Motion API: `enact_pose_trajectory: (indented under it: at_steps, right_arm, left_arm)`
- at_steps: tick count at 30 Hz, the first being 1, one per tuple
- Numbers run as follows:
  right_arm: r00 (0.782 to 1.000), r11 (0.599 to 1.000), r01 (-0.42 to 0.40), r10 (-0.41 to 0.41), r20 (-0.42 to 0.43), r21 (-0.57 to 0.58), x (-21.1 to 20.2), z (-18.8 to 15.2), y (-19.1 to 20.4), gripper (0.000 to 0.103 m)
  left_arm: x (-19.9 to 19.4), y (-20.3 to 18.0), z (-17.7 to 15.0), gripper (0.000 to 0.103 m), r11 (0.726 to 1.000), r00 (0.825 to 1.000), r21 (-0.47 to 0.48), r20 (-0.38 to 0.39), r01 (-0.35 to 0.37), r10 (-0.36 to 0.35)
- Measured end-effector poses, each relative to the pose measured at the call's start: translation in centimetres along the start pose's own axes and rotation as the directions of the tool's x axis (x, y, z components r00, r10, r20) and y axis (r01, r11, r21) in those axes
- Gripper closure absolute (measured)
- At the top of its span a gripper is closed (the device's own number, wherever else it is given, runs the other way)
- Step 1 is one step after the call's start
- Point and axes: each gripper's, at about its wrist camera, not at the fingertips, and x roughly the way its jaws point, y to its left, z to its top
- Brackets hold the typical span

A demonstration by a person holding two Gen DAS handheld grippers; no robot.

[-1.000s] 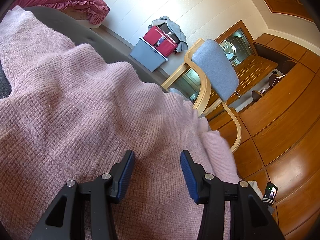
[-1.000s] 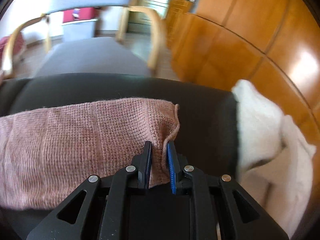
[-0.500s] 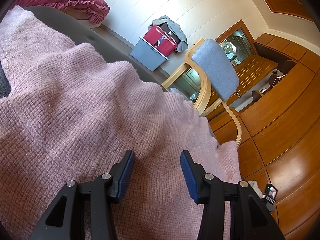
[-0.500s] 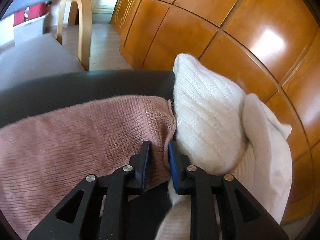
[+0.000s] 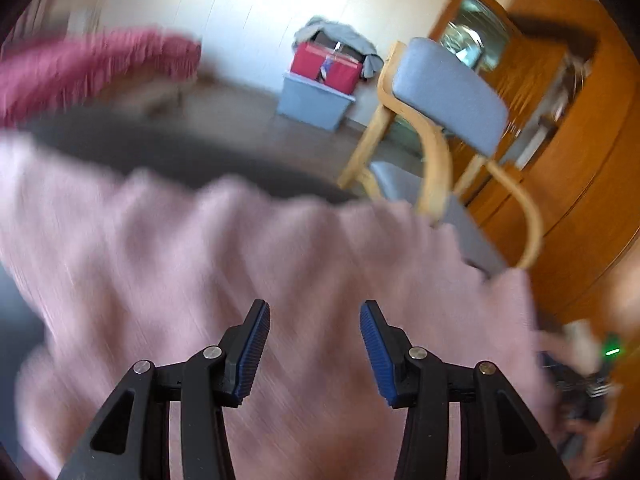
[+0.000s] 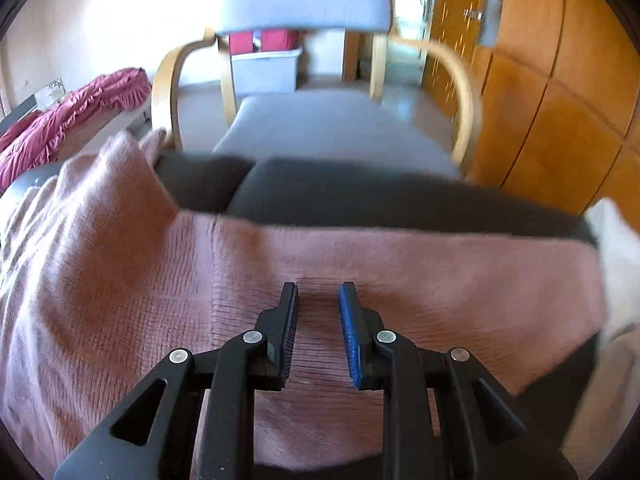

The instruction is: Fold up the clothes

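A pink knitted sweater point(image 6: 120, 280) lies spread over a dark padded surface point(image 6: 380, 196). In the right wrist view my right gripper point(image 6: 319, 300) hovers over its flat stretched part, open, with nothing between the blue pads. In the left wrist view the same pink sweater point(image 5: 200, 260) fills the lower frame, blurred by motion. My left gripper point(image 5: 315, 320) is wide open above it and holds nothing. A white knitted garment point(image 6: 616, 248) lies against the sweater's right end.
A wooden armchair with grey cushions point(image 6: 332, 120) stands just beyond the dark surface. Orange wooden cabinet doors point(image 6: 560, 100) run along the right. A crimson ruffled cloth point(image 6: 60, 120) lies at the left, and a grey bin with a red box point(image 5: 320, 92) stands by the wall.
My right gripper has let go of the sweater's edge, opened, and swung left over the sweater. My left gripper stays open but its view has turned and blurred.
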Motion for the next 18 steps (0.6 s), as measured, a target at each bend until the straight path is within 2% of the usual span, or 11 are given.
enact_pose_trajectory:
  at_steps: [2,4,6,7,9,11,15,18]
  right_arm:
    - [1.000,1.000,-0.001,0.001,-0.005,0.005,0.2,0.2,0.1,0.079]
    - [1.000,1.000,-0.013,0.013,-0.004,0.019,0.3,0.4,-0.4,0.079]
    - [1.000,0.999,-0.026,0.026,-0.003,0.033,0.4,1.1,-0.9,0.079]
    - [1.000,0.999,-0.024,0.024,-0.004,0.042,0.5,1.6,-0.9,0.079]
    - [1.000,0.998,-0.006,0.007,-0.005,0.062,0.8,1.6,-0.5,0.079]
    - [1.000,0.996,0.014,-0.014,-0.007,0.085,1.0,1.4,-0.4,0.079]
    - [0.998,0.989,0.068,-0.066,-0.016,0.135,1.3,1.2,-1.6,0.079]
    - [0.997,0.985,0.079,-0.077,-0.019,0.151,1.4,1.3,-2.1,0.079]
  left_arm:
    - [1.3,0.3,1.2,0.056,0.993,0.995,0.071,0.007,-0.098,0.098]
    - [2.5,0.5,2.4,0.056,0.971,0.981,0.141,0.021,-0.195,0.194]
    - [3.1,2.2,3.0,0.053,0.980,0.984,0.093,0.013,-0.177,0.177]
    - [3.1,2.9,3.3,0.053,0.979,0.981,0.068,0.022,-0.194,0.193]
    - [3.5,4.1,3.5,0.053,0.954,0.956,0.070,0.040,-0.292,0.290]
    - [3.5,5.5,3.8,0.053,0.957,0.957,0.026,0.041,-0.287,0.286]
    - [3.4,7.4,4.3,0.053,0.935,0.934,-0.035,0.042,-0.354,0.355]
    - [3.4,8.2,4.6,0.052,0.929,0.929,-0.066,0.038,-0.364,0.367]
